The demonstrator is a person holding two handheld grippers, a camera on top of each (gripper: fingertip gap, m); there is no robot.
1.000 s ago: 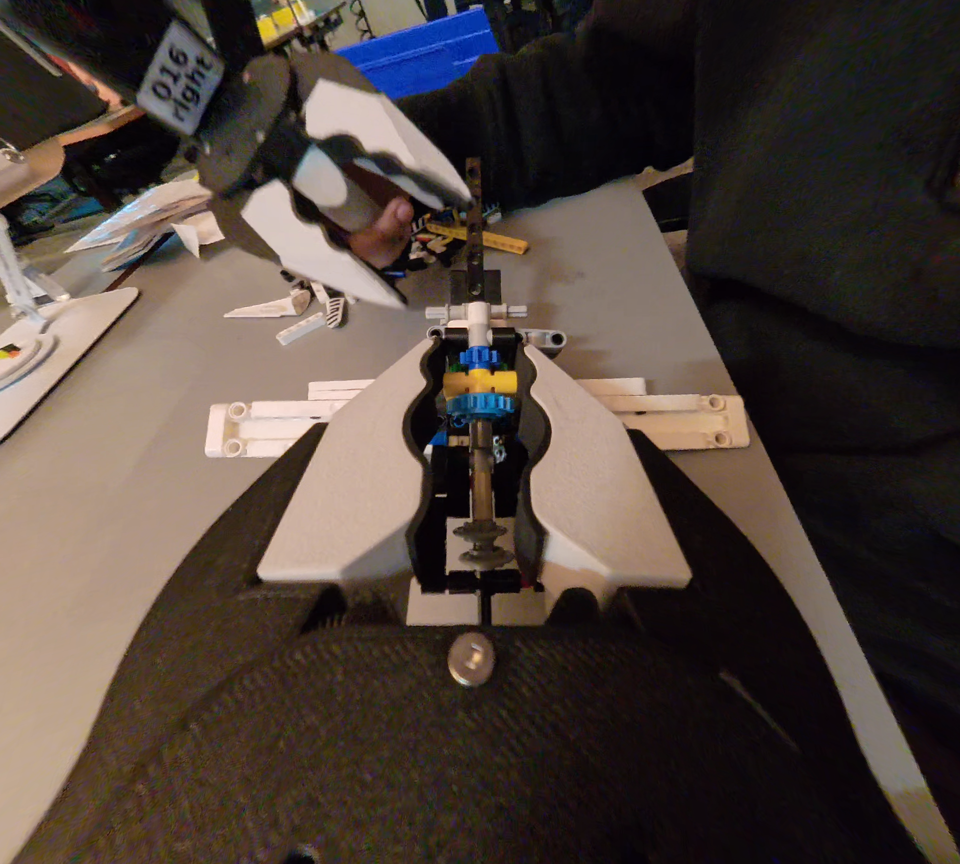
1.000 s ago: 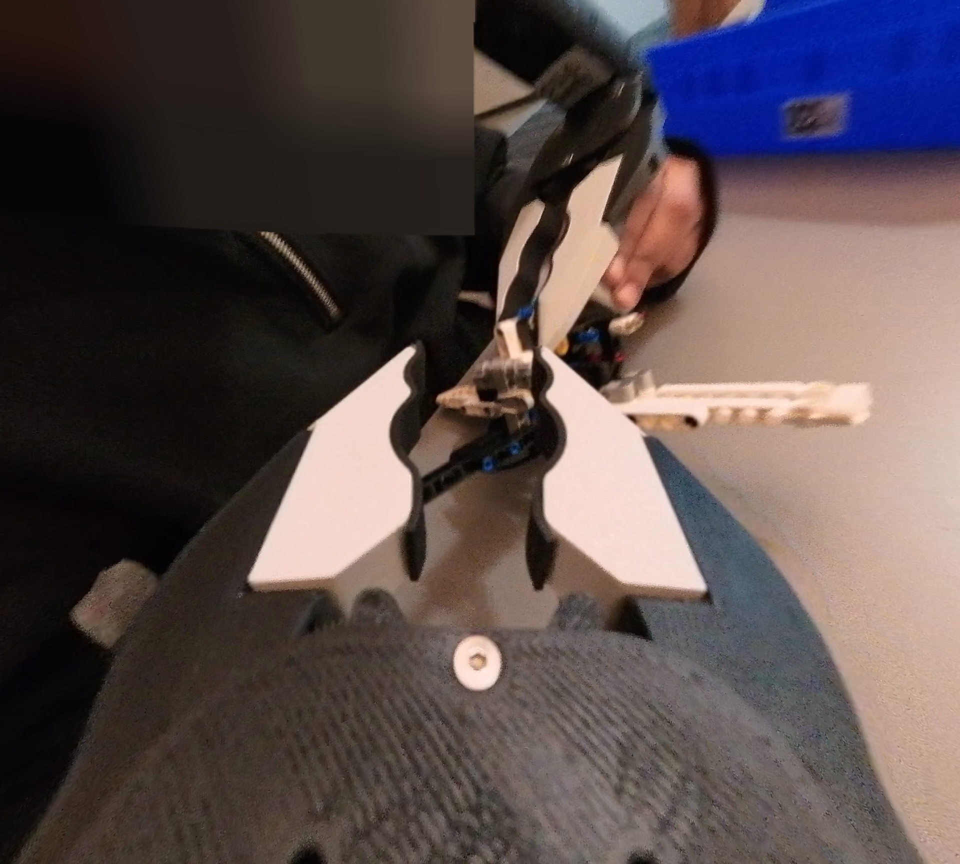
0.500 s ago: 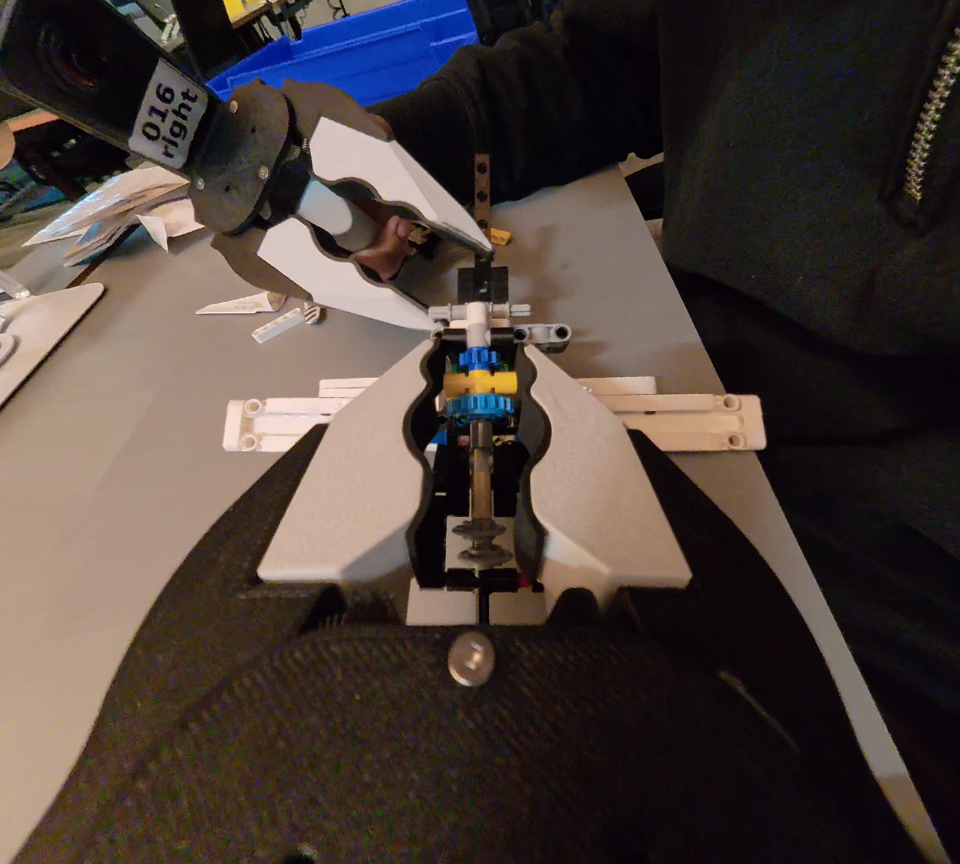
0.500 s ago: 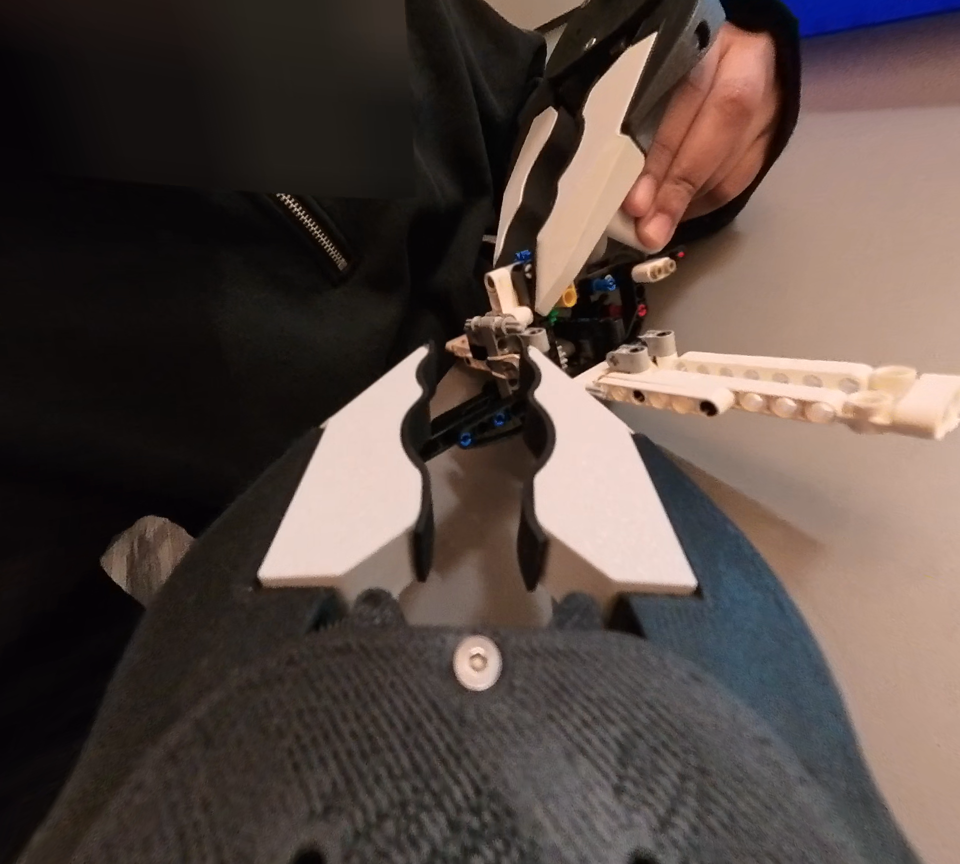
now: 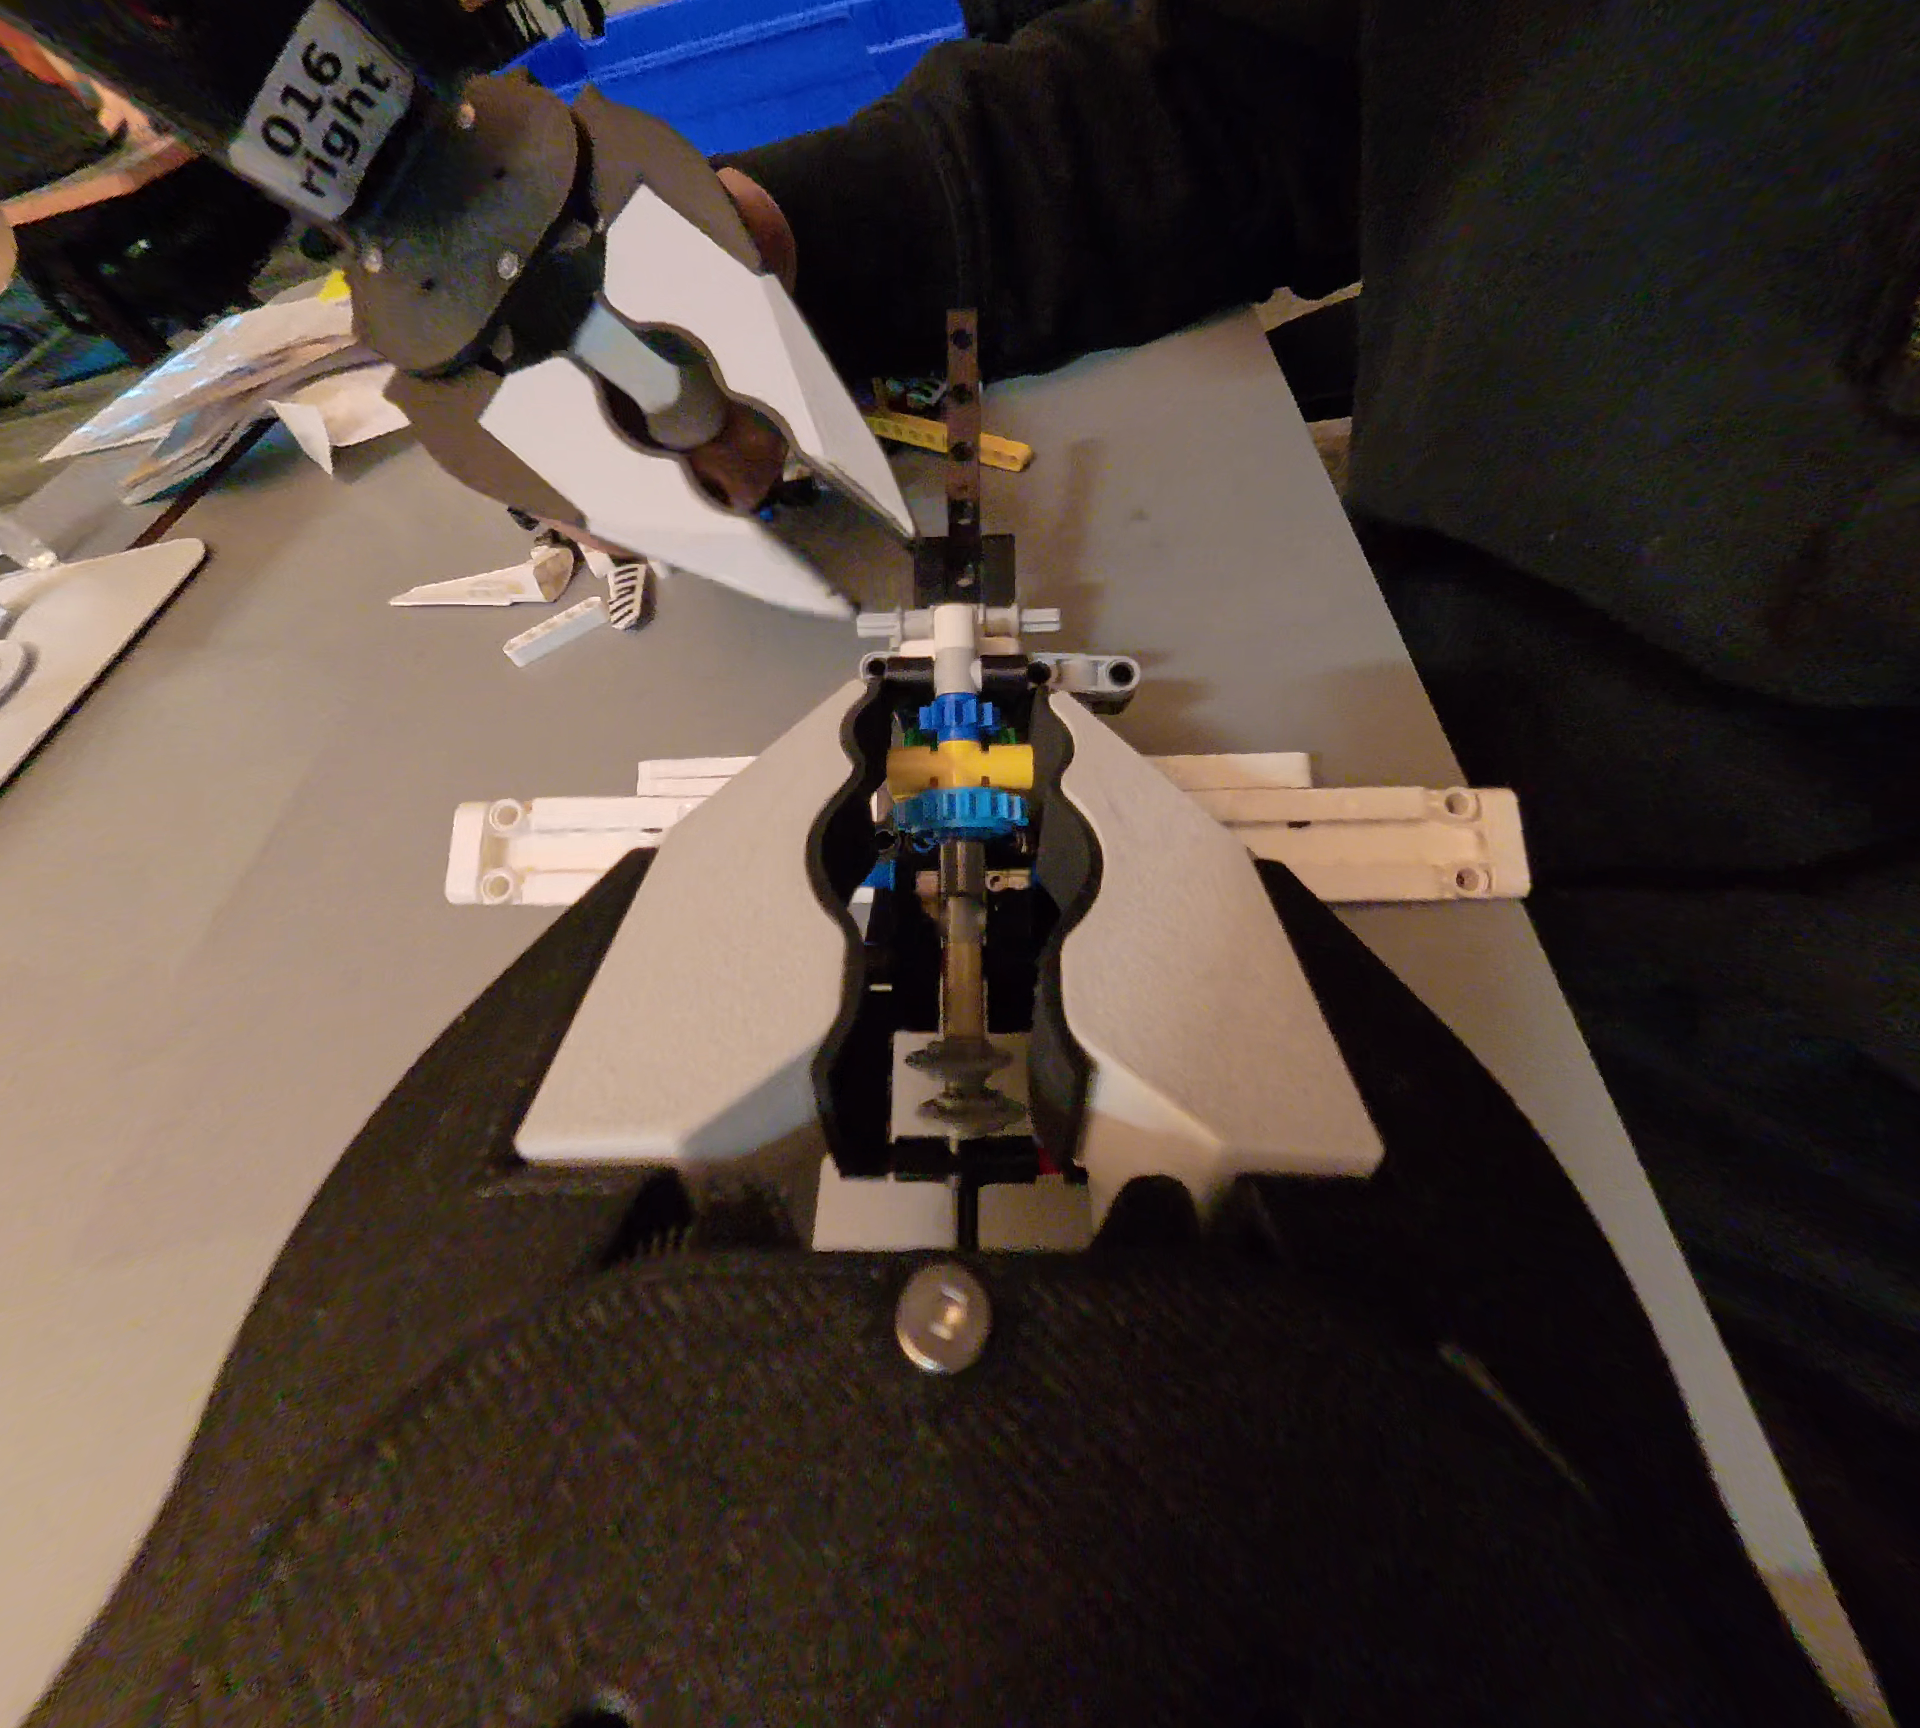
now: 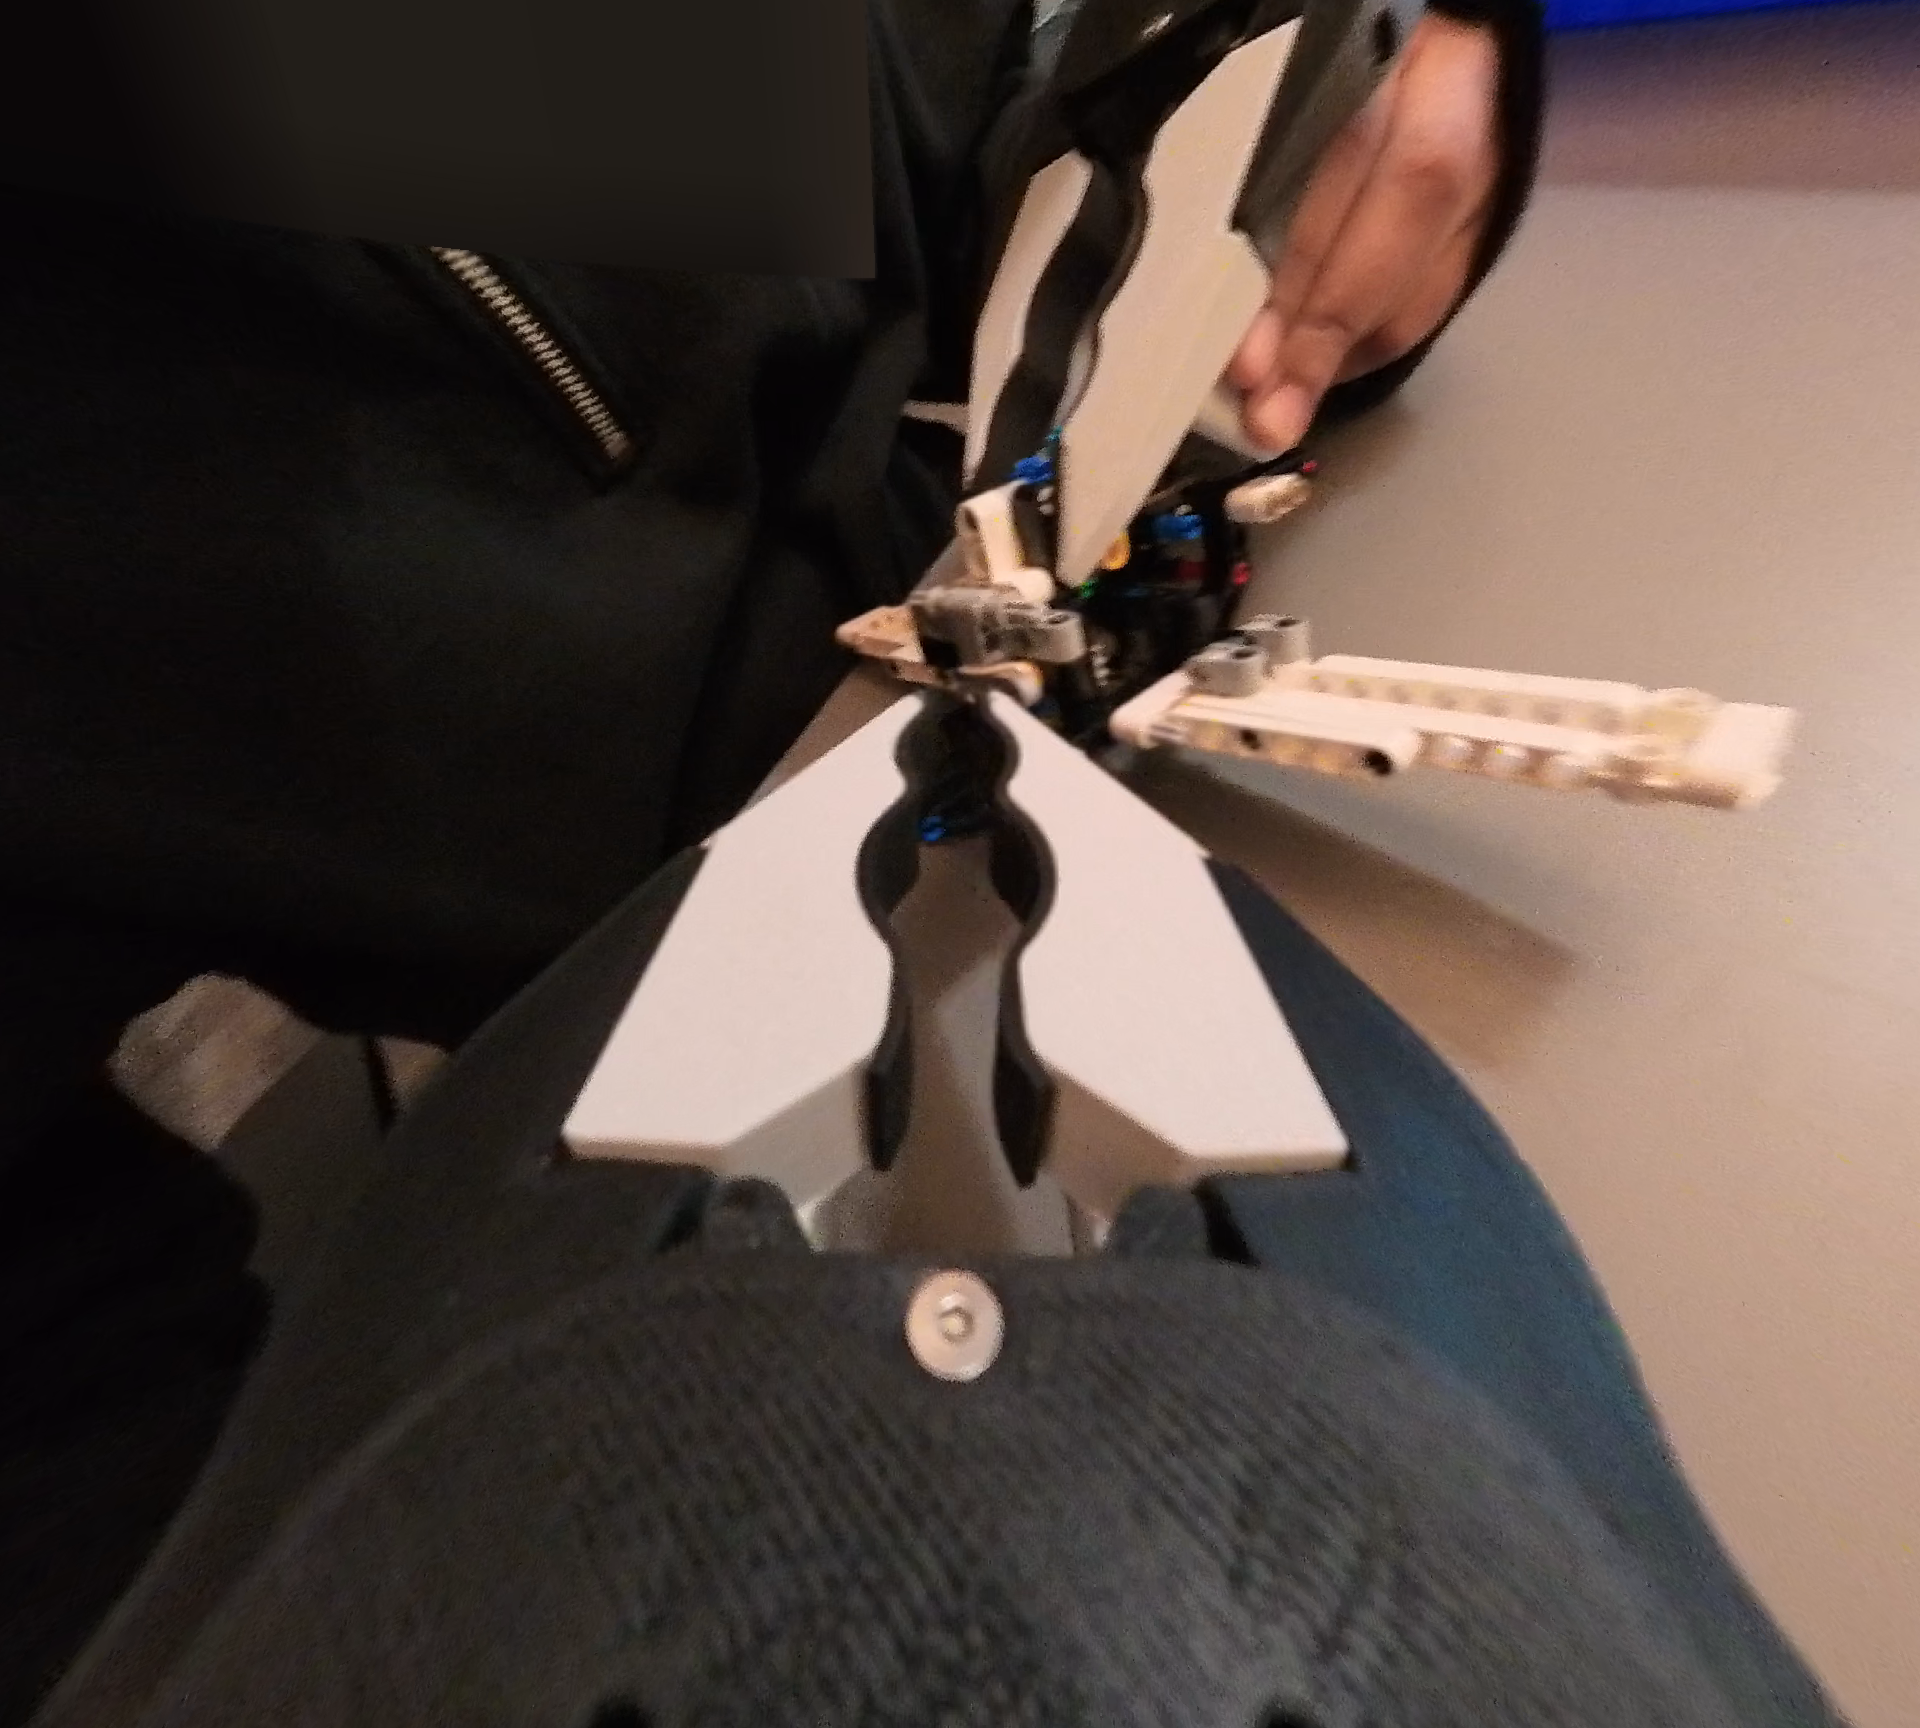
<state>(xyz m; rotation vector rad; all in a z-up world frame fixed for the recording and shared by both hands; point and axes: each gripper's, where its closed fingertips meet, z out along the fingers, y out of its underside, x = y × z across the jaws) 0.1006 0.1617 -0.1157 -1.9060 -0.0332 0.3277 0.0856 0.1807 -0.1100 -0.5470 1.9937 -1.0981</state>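
A large blue plastic bin (image 5: 769,57) is seen at the far end of the grey table (image 5: 208,847). Crumpled white papers (image 5: 208,390) are laid at the left, and loose white plastic pieces (image 5: 520,598) are scattered nearby.

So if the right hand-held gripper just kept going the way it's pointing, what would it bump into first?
Most likely the grey cross-piece at the front of the toy brick model, which sits right at the tips of the right hand-held gripper. The left hand-held gripper lies just beyond. The view is blurry, so depth is uncertain.
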